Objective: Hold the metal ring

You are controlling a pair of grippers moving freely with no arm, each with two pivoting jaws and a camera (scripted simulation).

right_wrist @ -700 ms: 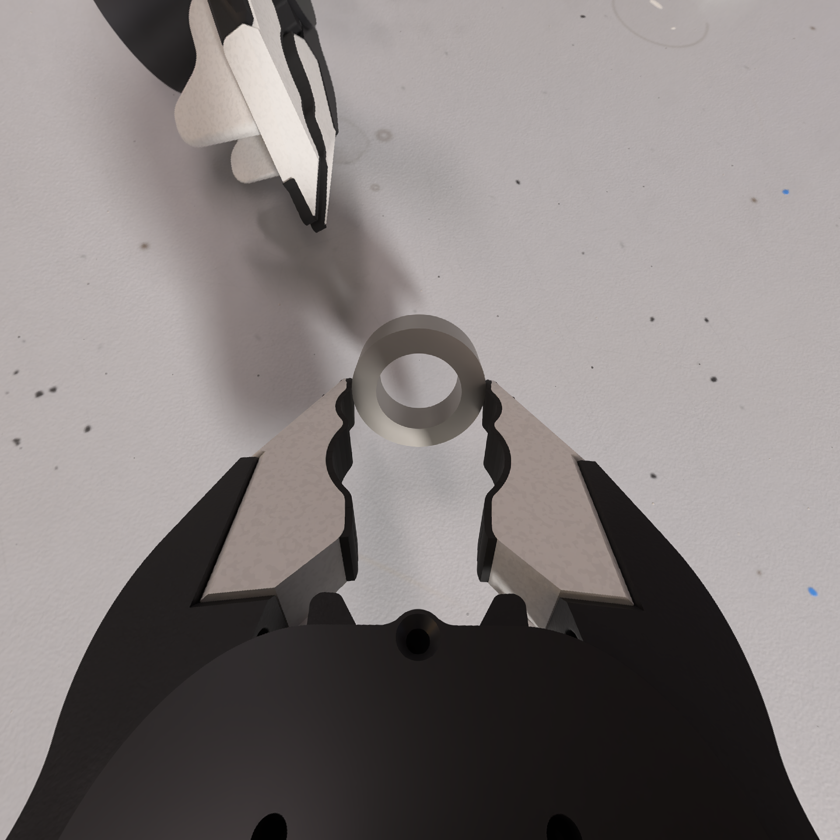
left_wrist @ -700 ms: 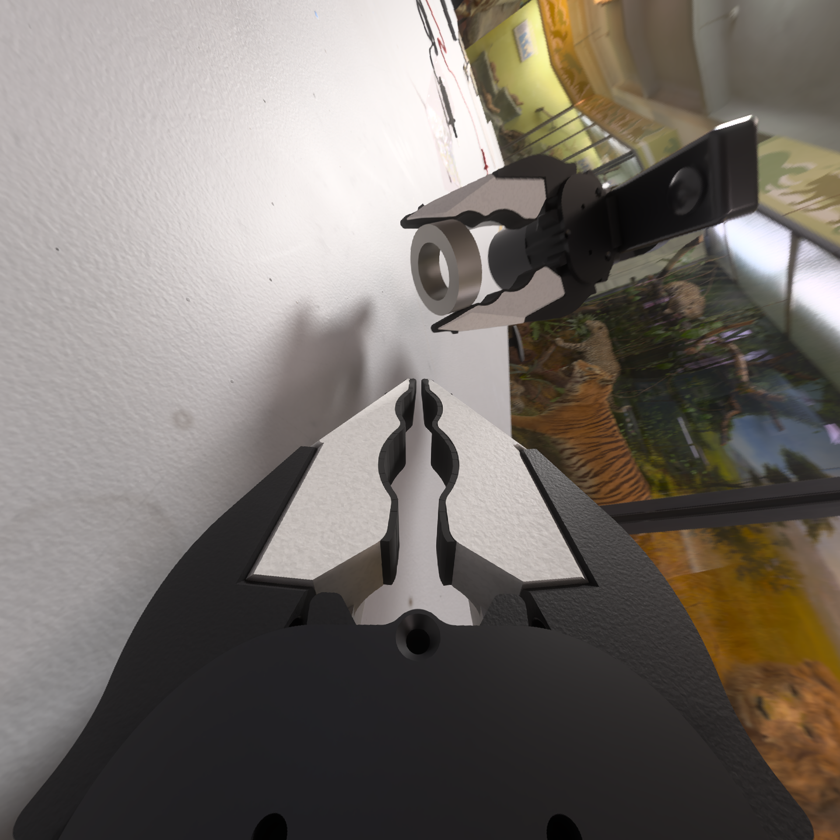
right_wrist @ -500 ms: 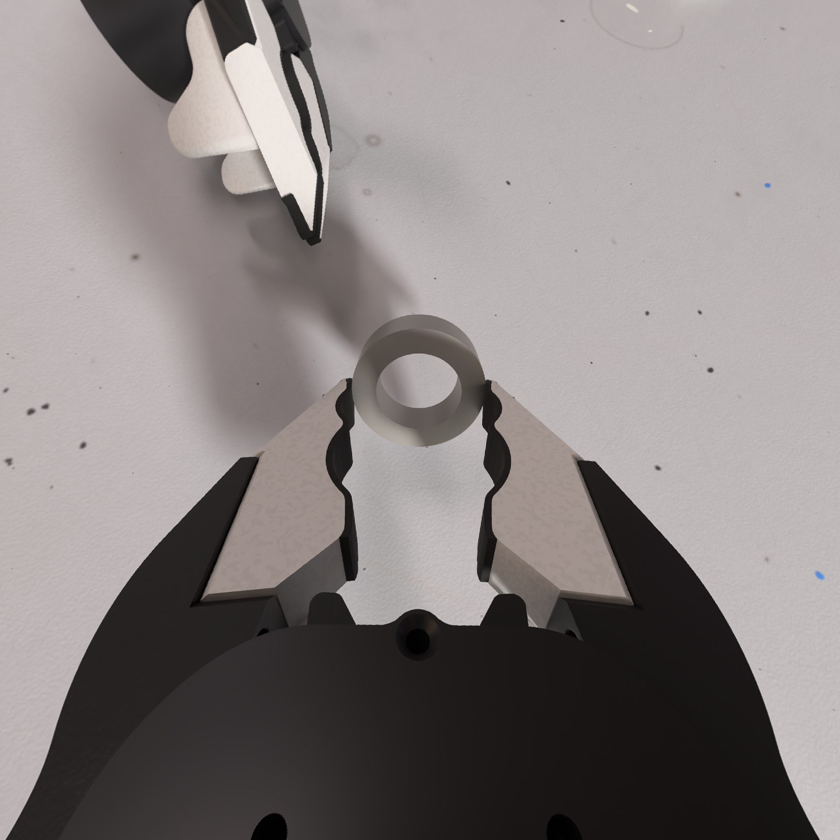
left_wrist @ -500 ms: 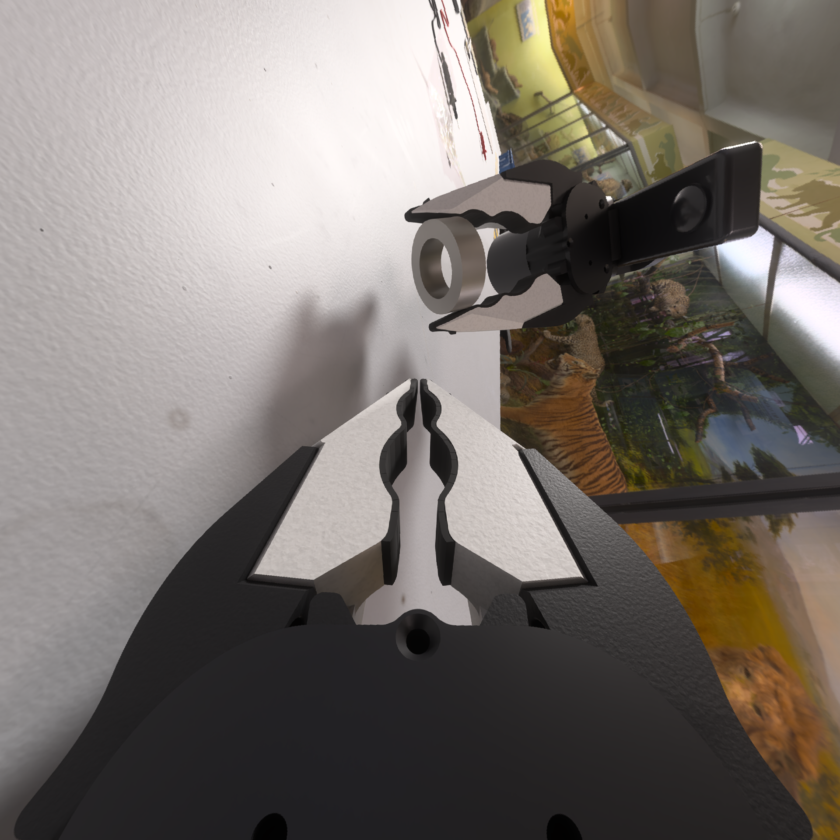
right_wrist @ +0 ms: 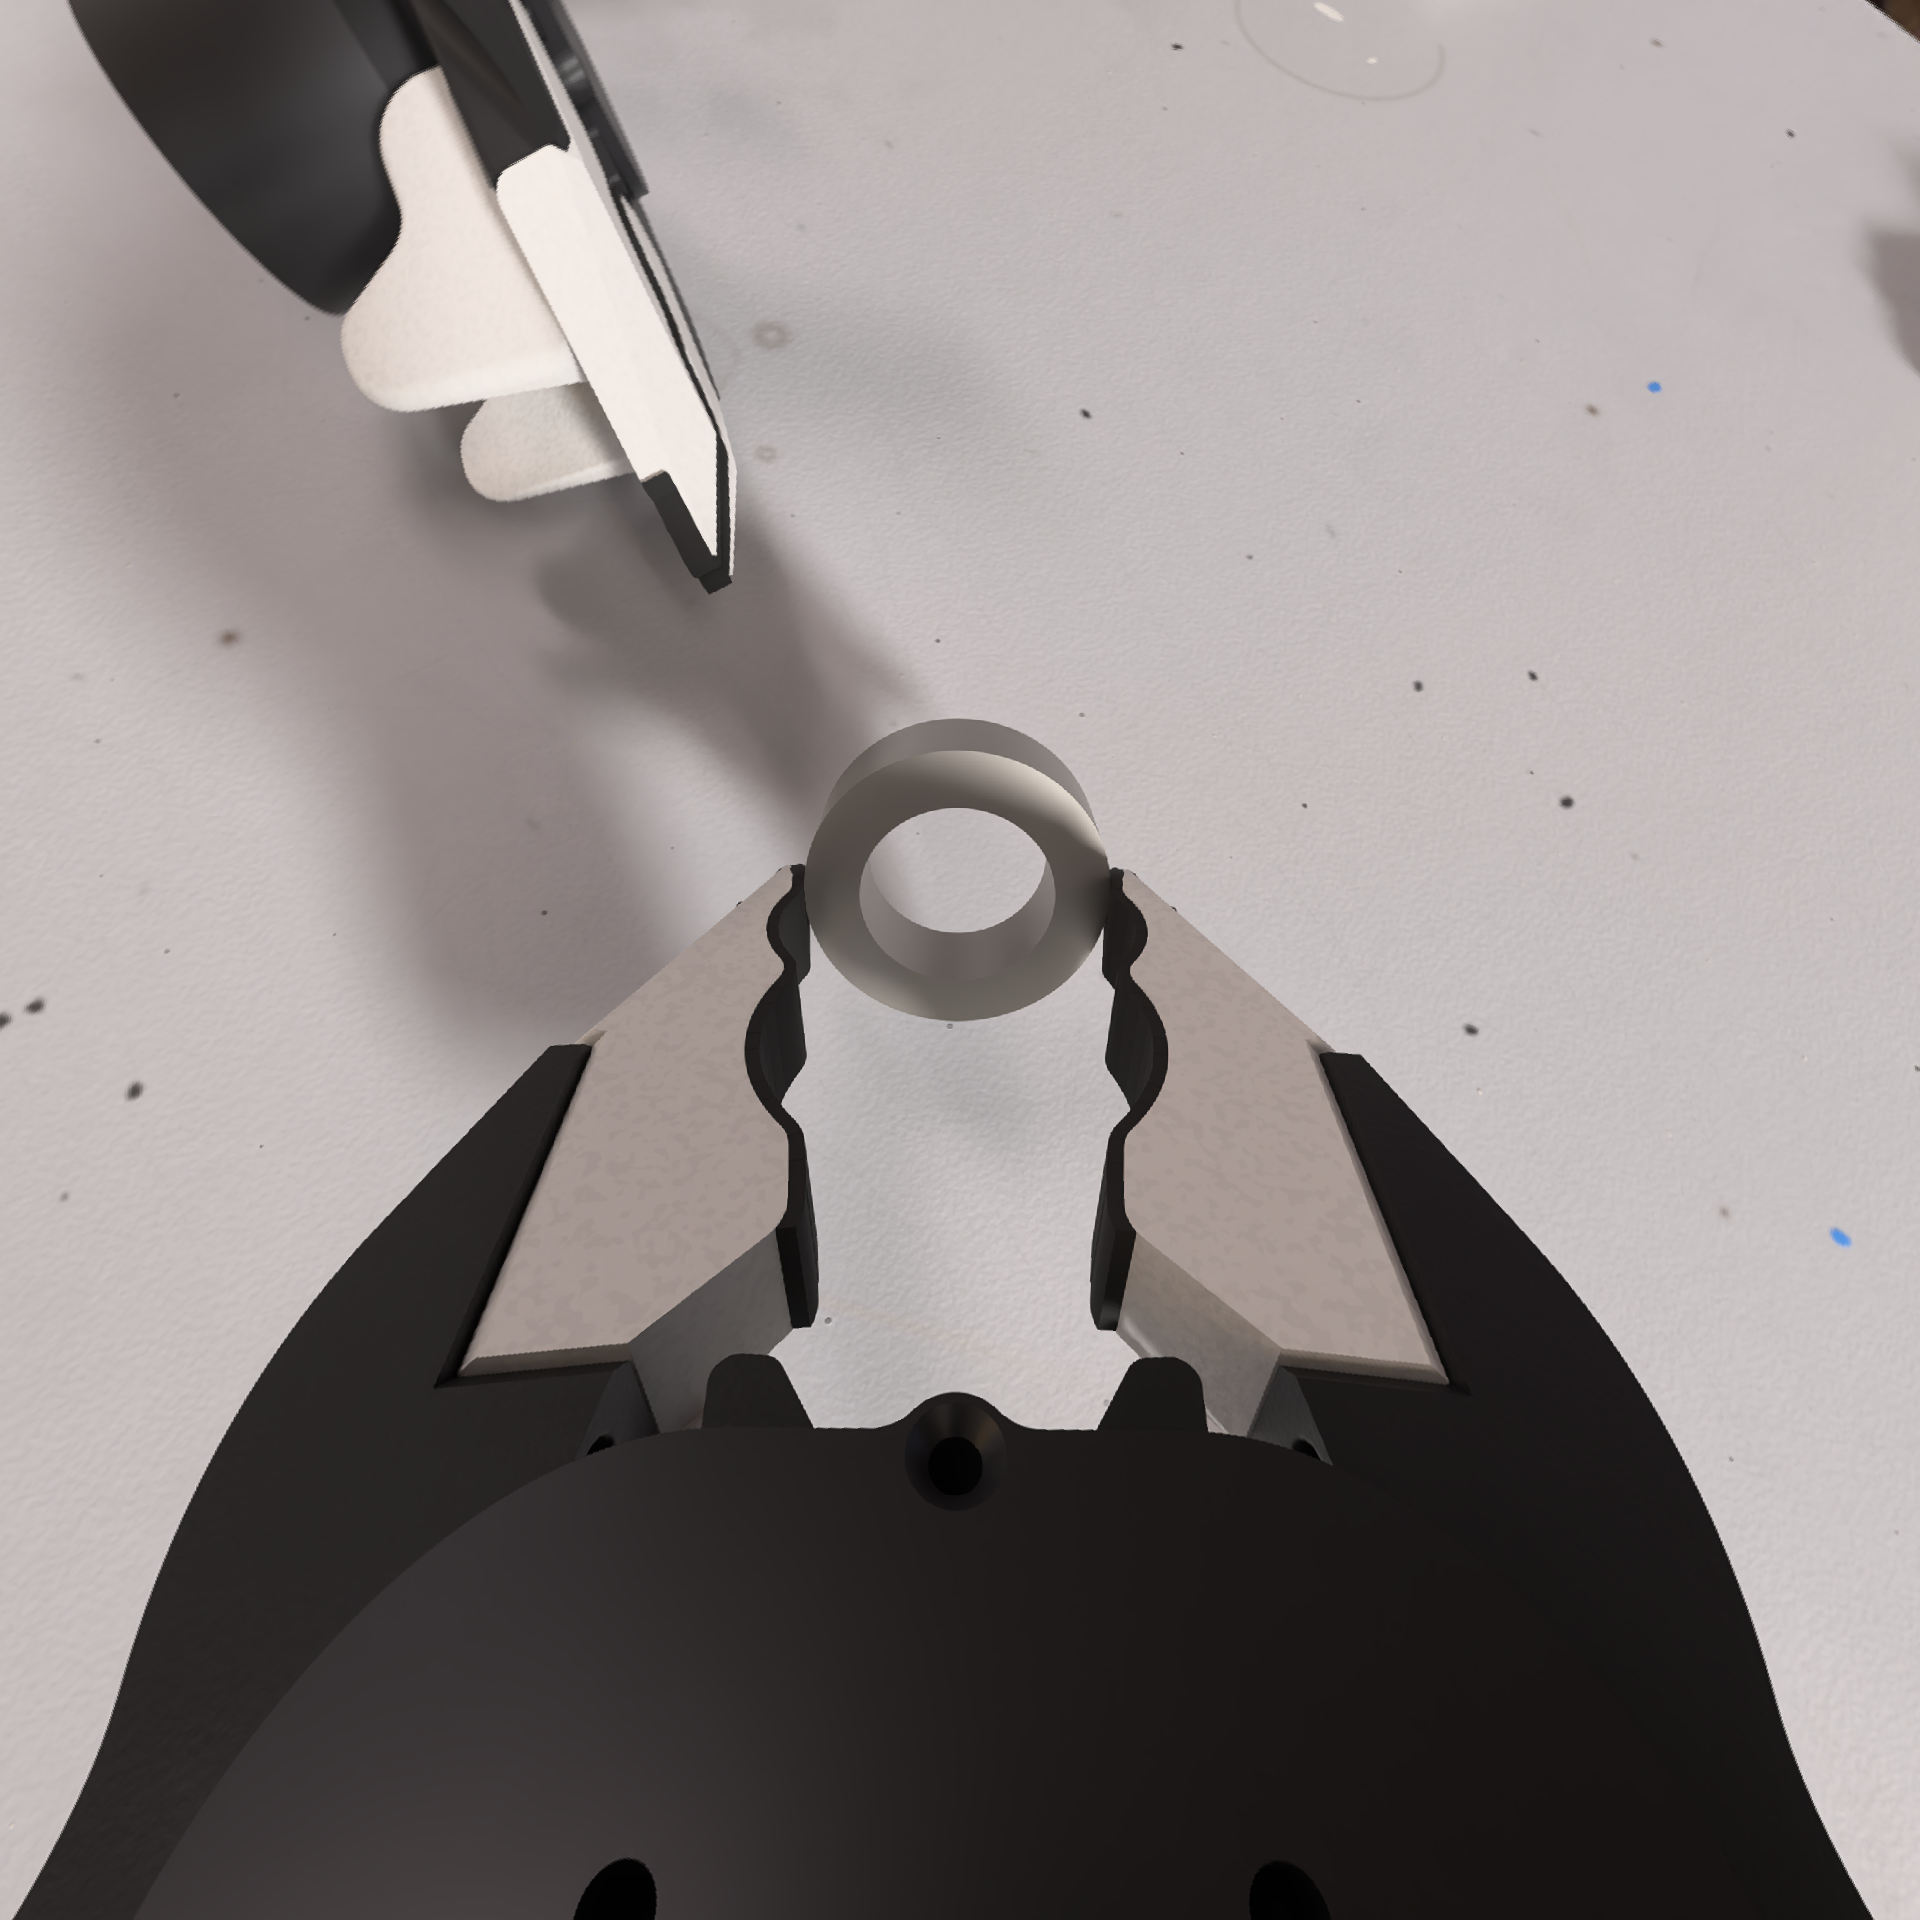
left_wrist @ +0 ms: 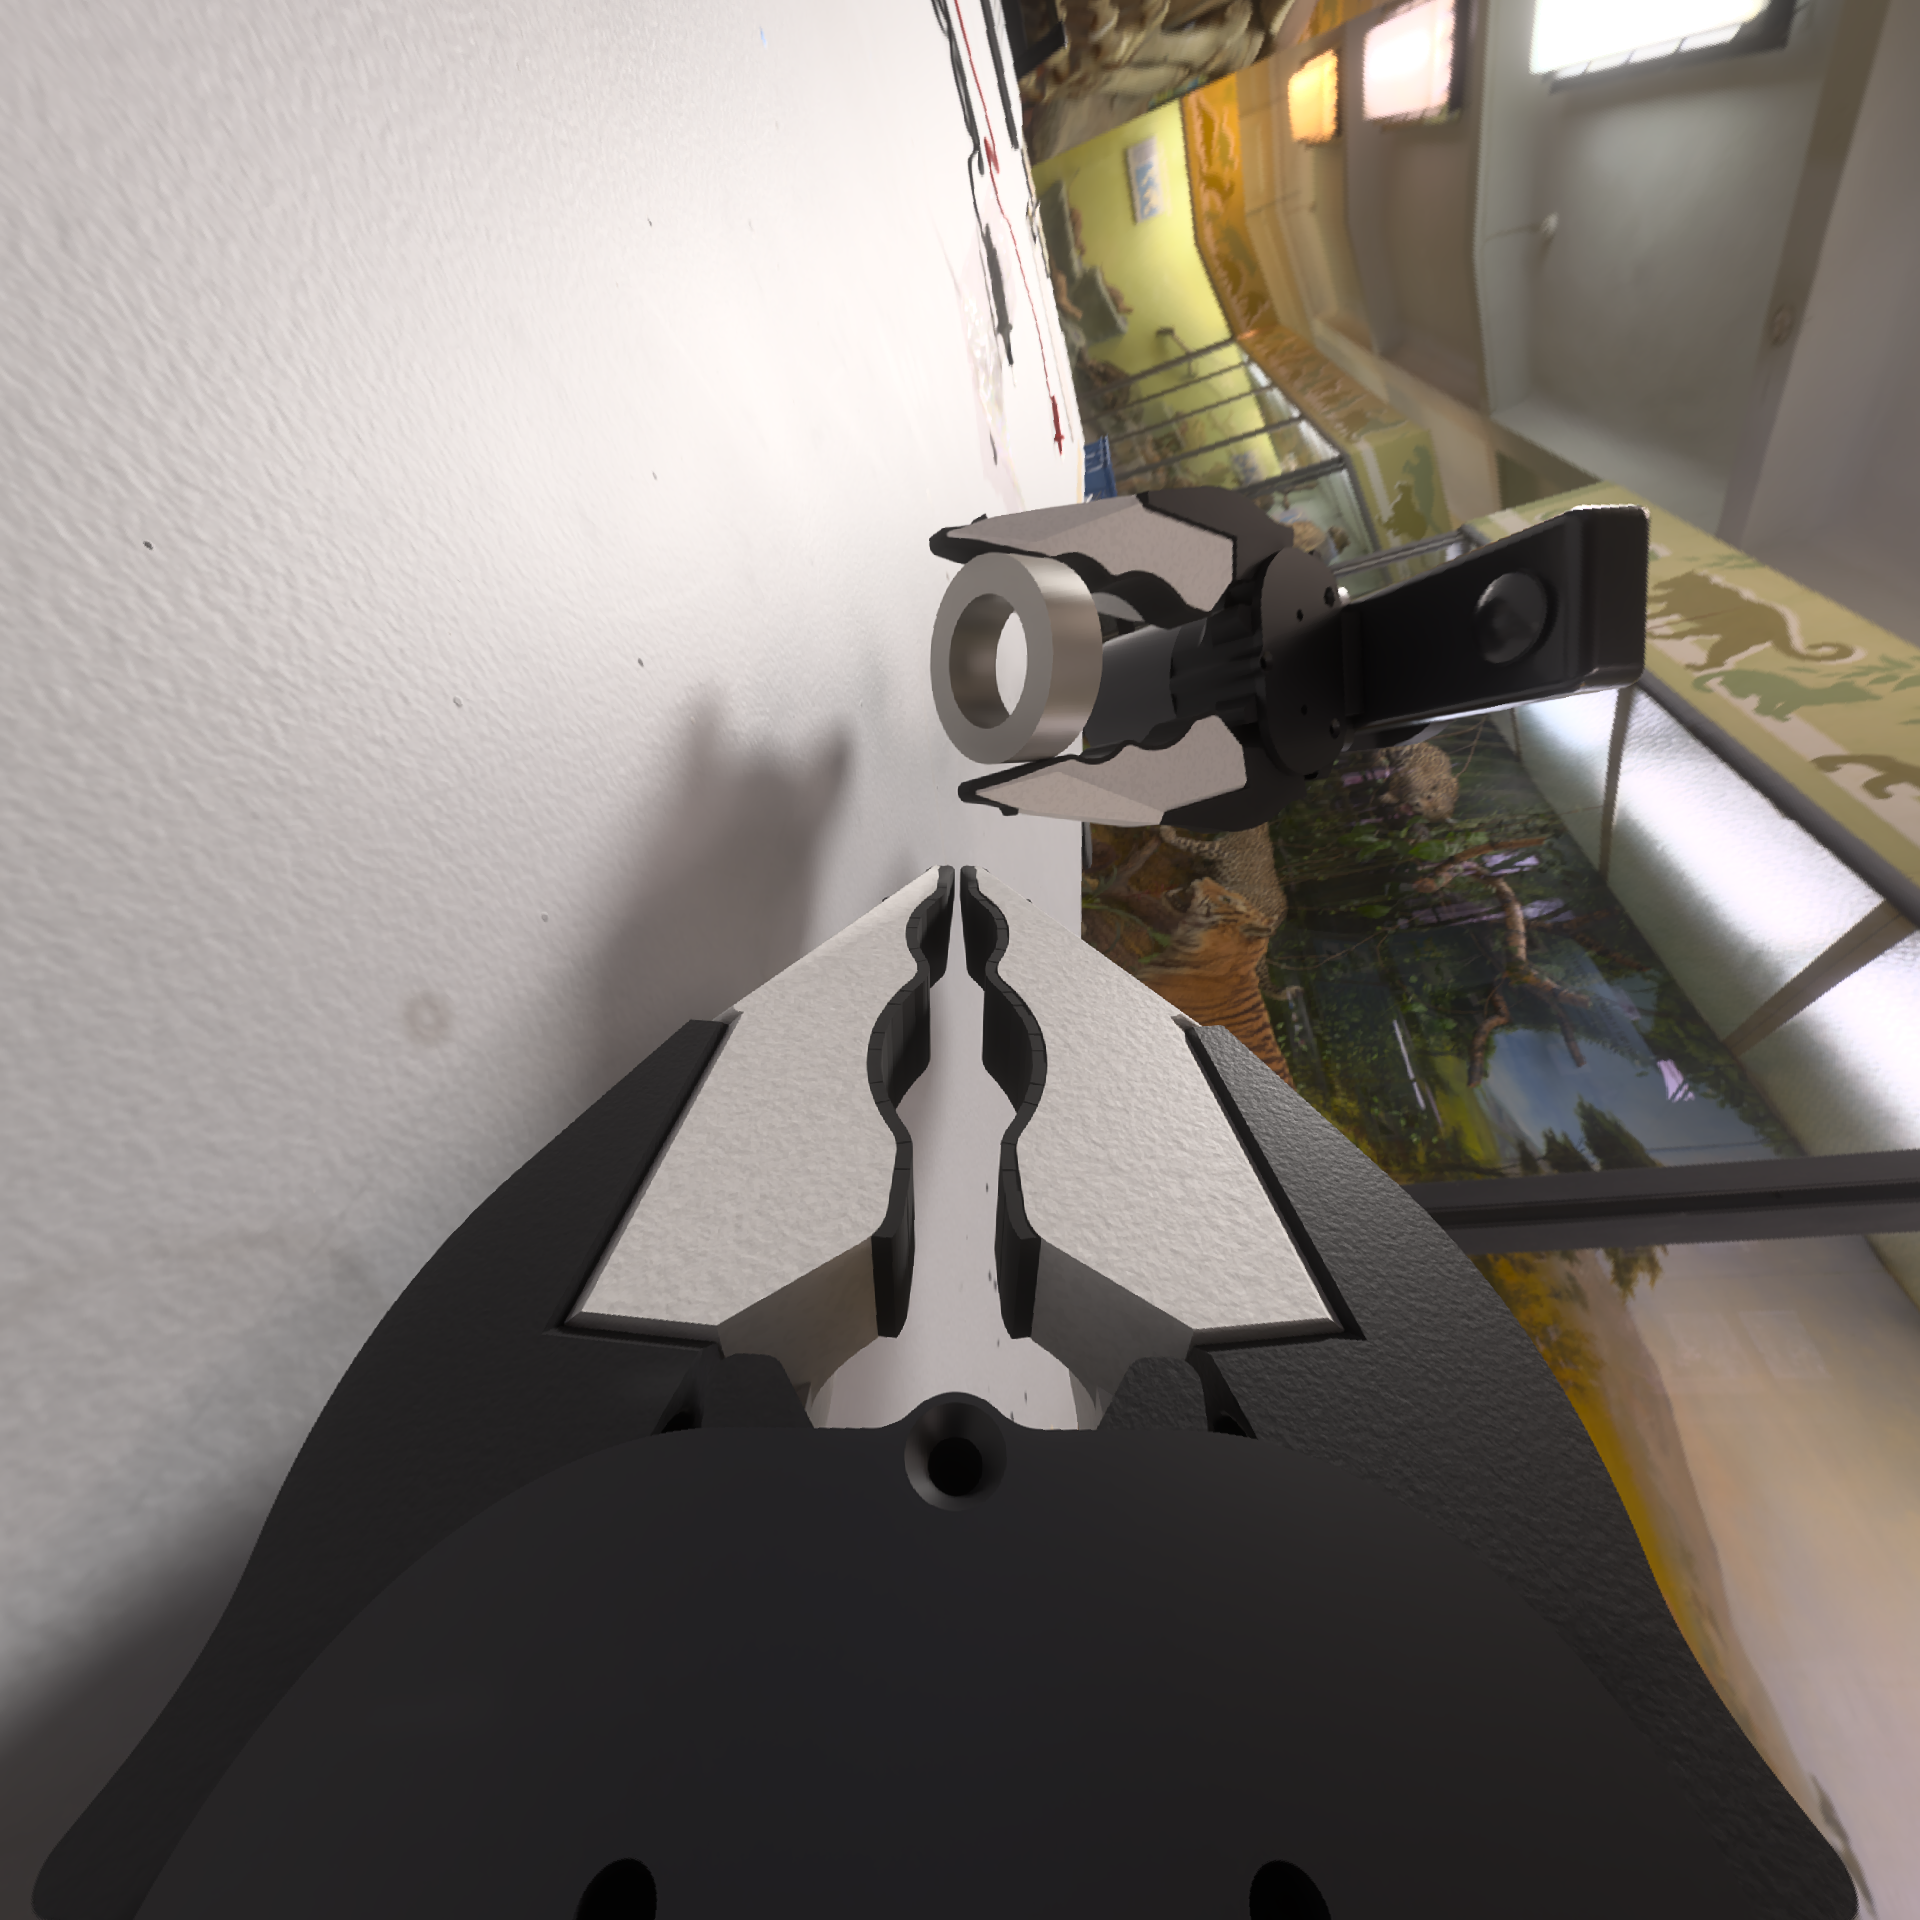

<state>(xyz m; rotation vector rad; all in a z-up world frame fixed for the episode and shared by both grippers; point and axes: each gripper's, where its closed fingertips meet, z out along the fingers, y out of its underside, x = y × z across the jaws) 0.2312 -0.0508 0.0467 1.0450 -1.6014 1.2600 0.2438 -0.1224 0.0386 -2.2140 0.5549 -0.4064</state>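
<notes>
Right wrist view shows the right tool [right_wrist: 954, 899] closed on a thick, short grey metal ring [right_wrist: 954, 914], its two fingertips pressing opposite sides of the outer wall, the bore facing the camera. The ring is held clear above the pale speckled counter [right_wrist: 1455, 520], with shadow beneath it. In the left wrist view the same ring [left_wrist: 1013, 665] sits at the very tips of the right tool [left_wrist: 1023, 665], well forward of the curved notches in its pads.

As a judgement, the ring looks rigid, smooth and fairly heavy for its bulk, so it could slip or pivot in such a tip grip; a hold across the outer wall is sound, though deeper seating would be steadier.

The left tool [left_wrist: 956, 878] has its fingers nearly together, only a slit between them, and grips nothing. It hangs near the ring but apart from it, its tip [right_wrist: 712, 561] above and left in the right wrist view. Nothing else stands close by; a colourful mural backdrop [left_wrist: 1455, 987] lies beyond the counter edge.
</notes>
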